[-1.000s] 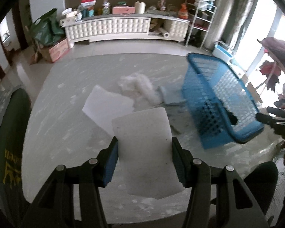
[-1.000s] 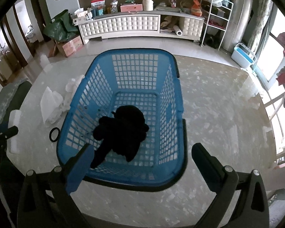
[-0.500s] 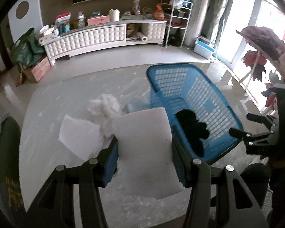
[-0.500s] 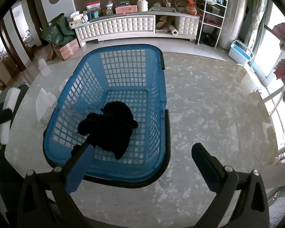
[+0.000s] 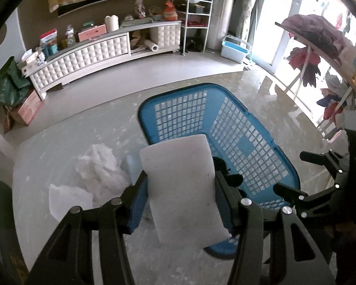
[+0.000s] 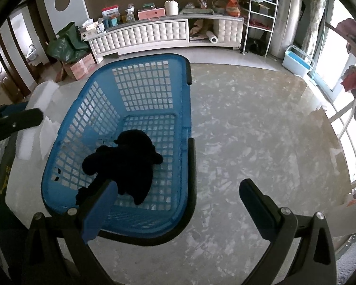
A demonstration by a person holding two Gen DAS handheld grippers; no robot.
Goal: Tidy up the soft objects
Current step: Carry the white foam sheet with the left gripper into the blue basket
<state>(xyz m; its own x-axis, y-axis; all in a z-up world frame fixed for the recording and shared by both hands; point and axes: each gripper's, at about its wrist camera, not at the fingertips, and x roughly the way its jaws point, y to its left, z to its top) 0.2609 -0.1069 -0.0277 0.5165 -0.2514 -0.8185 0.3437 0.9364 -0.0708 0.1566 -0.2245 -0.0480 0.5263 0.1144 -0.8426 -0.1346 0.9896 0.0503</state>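
Left wrist view
Left gripper [image 5: 180, 192]: closed down on a white foam sheet [image 5: 182, 185], one blue pad on each long edge; the sheet stands up between the fingers and reaches past the tips.
Basket [image 5: 246, 142]: blue, latticed, straight ahead and a little right of the fingers; the sheet's top edge overlaps its near-left rim in this view, though whether the sheet is over the opening or only in front of it is hard to judge through the fisheye.
Black item [image 5: 227, 173]: only a sliver shows, just right of the sheet, inside the basket.
Fluff [image 5: 99, 168]: a white fibre clump on the floor, ahead-left of the fingers.
Flat sheet [image 5: 68, 199]: white, on the floor left of the left finger, touching the fluff's near side.
Blue piece [image 5: 133, 166]: pale, between the fluff and the basket, partly behind the held sheet.
Right gripper [image 5: 294, 173]: seen far right, fingers spread, nothing between them.

Right wrist view
Right gripper [image 6: 178, 194]: wide open and empty, held above the floor.
Basket [image 6: 187, 123]: ahead and left; its near rim passes behind the left finger, and the right finger is over bare floor well clear of it.
Black item [image 6: 128, 156]: a soft dark heap on the basket bottom, just beyond the left fingertip.
Left gripper [image 6: 16, 118]: one finger enters at the far left edge, beside the basket's left wall, with white foam [image 6: 42, 95] behind it.
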